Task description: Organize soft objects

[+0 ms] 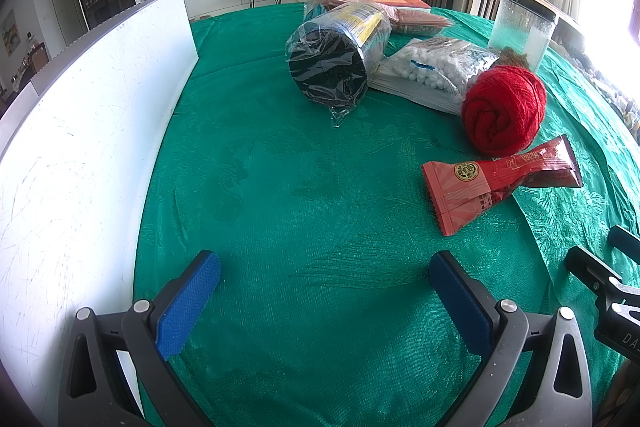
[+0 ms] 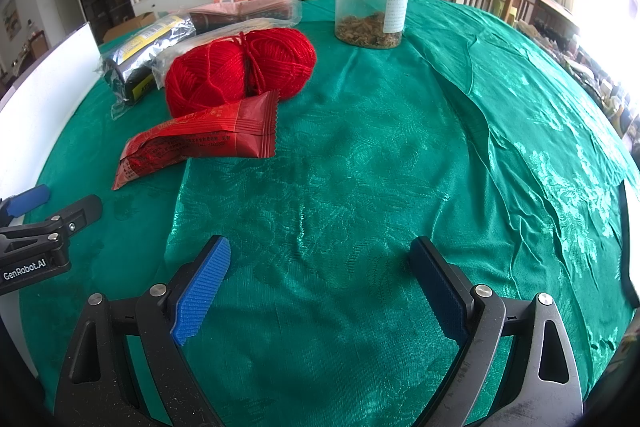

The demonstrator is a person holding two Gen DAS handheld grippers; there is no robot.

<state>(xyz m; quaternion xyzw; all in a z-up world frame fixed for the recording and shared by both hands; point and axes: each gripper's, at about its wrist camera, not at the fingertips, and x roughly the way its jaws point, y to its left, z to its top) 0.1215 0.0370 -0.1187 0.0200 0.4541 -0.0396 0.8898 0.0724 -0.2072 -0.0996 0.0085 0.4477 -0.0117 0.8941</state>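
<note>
Now both my left gripper (image 1: 324, 267) and right gripper (image 2: 320, 253) hang spread and empty over the green tablecloth (image 2: 360, 167). Nearest is the red snack packet (image 2: 200, 141), touching the red yarn ball (image 2: 240, 67) toward the far-left edge; I'd pinch its flat middle, not the crimped end.

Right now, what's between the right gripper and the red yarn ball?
Mostly bare green tablecloth. In the right wrist view, the red snack packet lies just before the red yarn ball, left of the right gripper.
</note>
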